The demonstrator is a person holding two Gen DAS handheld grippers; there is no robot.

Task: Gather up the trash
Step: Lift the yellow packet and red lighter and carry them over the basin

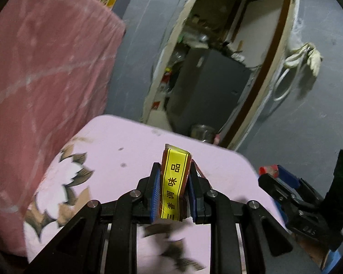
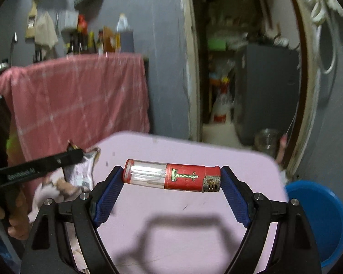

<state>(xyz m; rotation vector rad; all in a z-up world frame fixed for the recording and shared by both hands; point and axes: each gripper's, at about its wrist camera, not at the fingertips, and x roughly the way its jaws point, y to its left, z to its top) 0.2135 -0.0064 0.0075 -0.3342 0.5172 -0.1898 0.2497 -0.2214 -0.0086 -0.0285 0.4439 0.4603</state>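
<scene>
The left hand-held gripper (image 1: 173, 178) is nearly closed, its blue pads clamped on a flat brown packet (image 1: 175, 182) with a yellow label strip, which stands upright between the fingers above the pink counter (image 1: 116, 137). A flower pattern marks the counter's left part.

The right hand-held gripper (image 2: 172, 178) stands wide, with a red-and-clear lighter (image 2: 171, 175) spanning it crosswise, one end against each blue pad, held clear of the counter, on which the fingers cast a shadow.

In the right wrist view the left hand-held gripper comes in from the left with the packet's silvery side showing, and a person's hand (image 2: 16, 214) grips its handle. Behind the counter a pink cloth (image 1: 45, 68) hangs over a raised surface carrying bottles (image 2: 98, 38). An open doorway (image 2: 244, 68) lies beyond, and a blue basin (image 2: 320, 217) sits low beside the counter's right edge.
</scene>
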